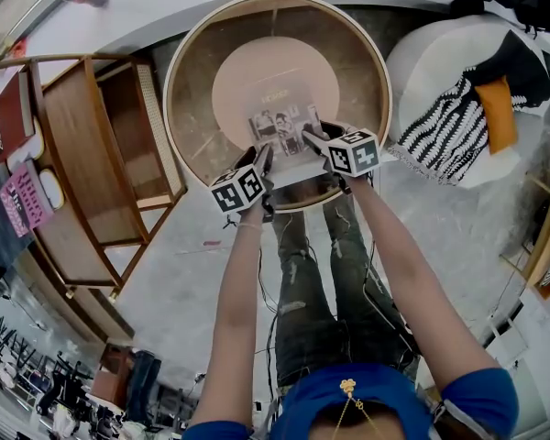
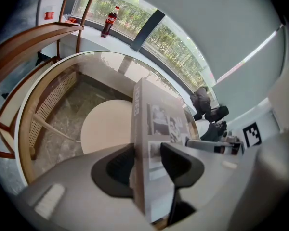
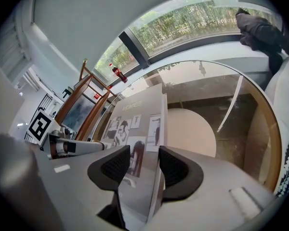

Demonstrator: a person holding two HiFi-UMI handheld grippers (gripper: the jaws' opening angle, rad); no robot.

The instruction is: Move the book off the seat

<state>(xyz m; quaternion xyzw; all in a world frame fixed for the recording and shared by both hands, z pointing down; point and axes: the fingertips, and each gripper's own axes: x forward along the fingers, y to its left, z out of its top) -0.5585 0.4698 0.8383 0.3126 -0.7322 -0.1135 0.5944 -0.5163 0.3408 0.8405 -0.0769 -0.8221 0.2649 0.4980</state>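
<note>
A grey book (image 1: 284,133) with black-and-white photos on its cover hangs over the near part of the round seat cushion (image 1: 257,76) of a wicker-sided chair (image 1: 179,81). My left gripper (image 1: 264,161) is shut on the book's left edge and my right gripper (image 1: 309,141) on its right edge. In the left gripper view the book (image 2: 159,124) stands on edge between the pads of the left gripper (image 2: 147,154), spine side against one pad. In the right gripper view the book (image 3: 135,119) sits likewise inside the right gripper (image 3: 144,154). The pale seat cushion (image 2: 106,126) (image 3: 192,129) lies below and beyond it.
A wooden shelf unit (image 1: 82,154) with books (image 1: 14,122) stands left of the chair. A white pouf (image 1: 440,53) with a striped cloth and an orange item is to the right. A cola bottle (image 2: 110,22) (image 3: 119,73) stands on the window sill. My legs (image 1: 330,282) are just before the chair.
</note>
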